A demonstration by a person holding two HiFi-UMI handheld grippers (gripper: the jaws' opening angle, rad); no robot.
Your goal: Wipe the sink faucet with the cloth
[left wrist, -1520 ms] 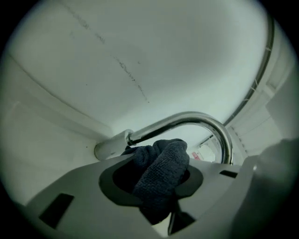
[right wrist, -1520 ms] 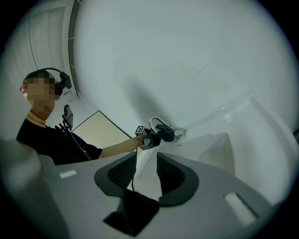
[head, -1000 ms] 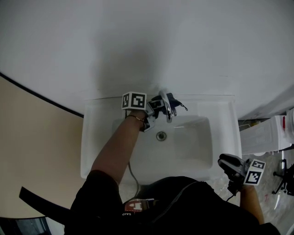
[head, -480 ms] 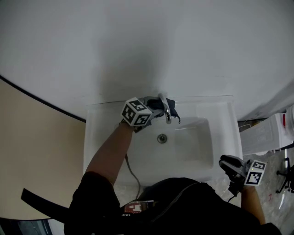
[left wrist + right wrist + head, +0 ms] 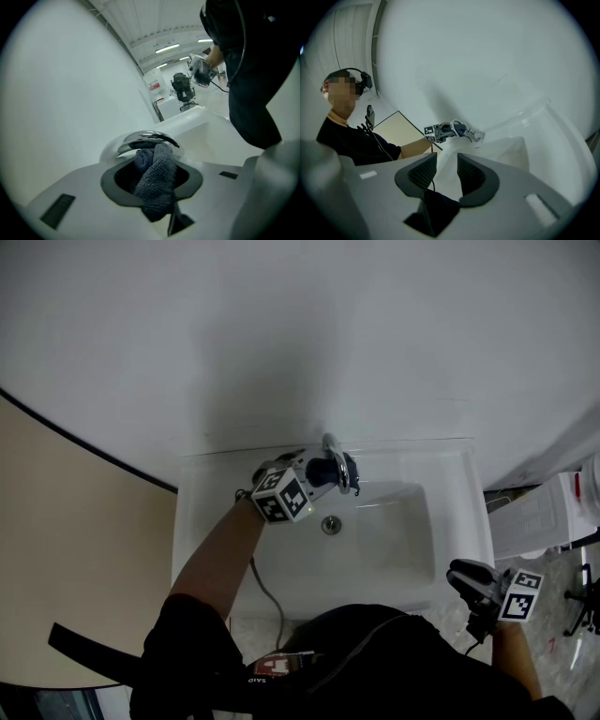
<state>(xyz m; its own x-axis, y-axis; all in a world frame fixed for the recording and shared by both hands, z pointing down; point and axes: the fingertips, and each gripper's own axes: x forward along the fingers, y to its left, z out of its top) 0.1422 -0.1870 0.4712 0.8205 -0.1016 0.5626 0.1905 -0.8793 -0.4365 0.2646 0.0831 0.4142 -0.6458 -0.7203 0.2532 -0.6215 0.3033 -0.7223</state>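
Observation:
A chrome faucet (image 5: pixel 337 461) stands at the back rim of the white sink (image 5: pixel 202 521). My left gripper (image 5: pixel 316 471) is at the faucet's left side, shut on a bunched blue-grey cloth (image 5: pixel 324 468). In the left gripper view the cloth (image 5: pixel 155 176) fills the space between the jaws and presses up under the chrome faucet (image 5: pixel 143 139). My right gripper (image 5: pixel 461 570) hangs off the sink's front right corner. In the right gripper view its jaws (image 5: pixel 446 171) stand open with nothing between them, pointing toward the distant faucet (image 5: pixel 475 135).
A white wall rises right behind the sink. The drain (image 5: pixel 330 524) lies in the basin just below the faucet. A white rack (image 5: pixel 548 514) stands to the right, and a beige panel (image 5: pixel 75 549) to the left. A cable (image 5: pixel 267 589) trails from my left hand.
My left gripper has rolled about its own axis with the cloth against the faucet, so its marker cube swung from above the wrist down toward the basin. The right gripper stayed still.

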